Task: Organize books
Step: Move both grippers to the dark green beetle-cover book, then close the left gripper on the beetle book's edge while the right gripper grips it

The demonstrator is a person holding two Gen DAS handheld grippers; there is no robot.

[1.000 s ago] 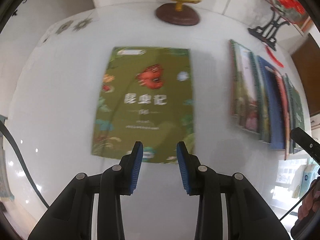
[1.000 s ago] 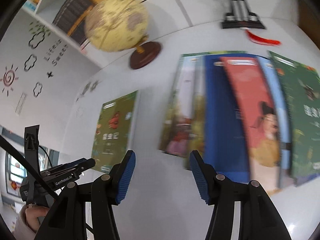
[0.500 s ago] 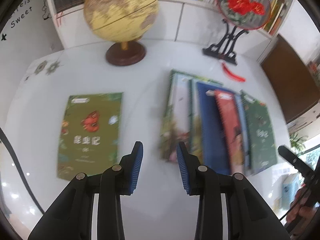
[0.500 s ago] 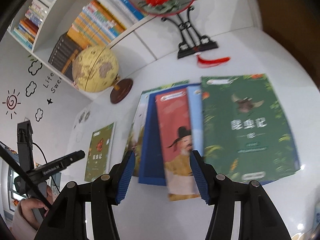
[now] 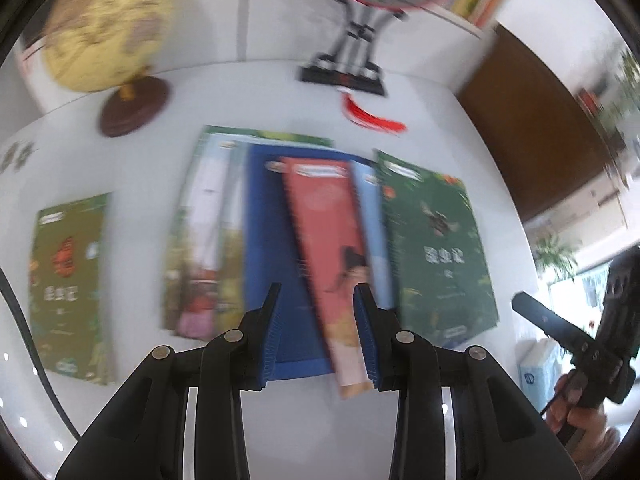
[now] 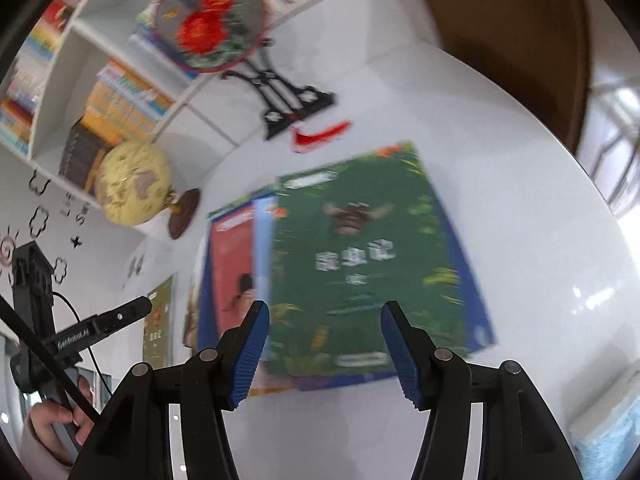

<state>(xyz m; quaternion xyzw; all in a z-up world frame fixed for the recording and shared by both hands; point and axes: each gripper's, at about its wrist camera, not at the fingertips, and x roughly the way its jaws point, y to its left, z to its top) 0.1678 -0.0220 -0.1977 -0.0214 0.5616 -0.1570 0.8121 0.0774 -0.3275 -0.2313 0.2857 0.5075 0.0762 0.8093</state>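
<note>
The dark green glossy paperback book [image 6: 360, 264] tops the fanned pile, lying beyond the empty, half-open right gripper [image 6: 325, 354]; left gripper [image 5: 316, 334], narrowly parted, holds nothing. Best to pinch its near edge squarely.

At the back of the white table [image 5: 440, 128], a yellow globe [image 5: 104, 28] sits on its brown base, and the round red-flower ornament [image 6: 210, 20] stands on a black stand, red tassel [image 5: 370, 116] trailing beside it.

place: study room | signs: bookshelves [image 6: 120, 92] — globe [image 6: 134, 182] — white table [image 6: 520, 208]
</note>
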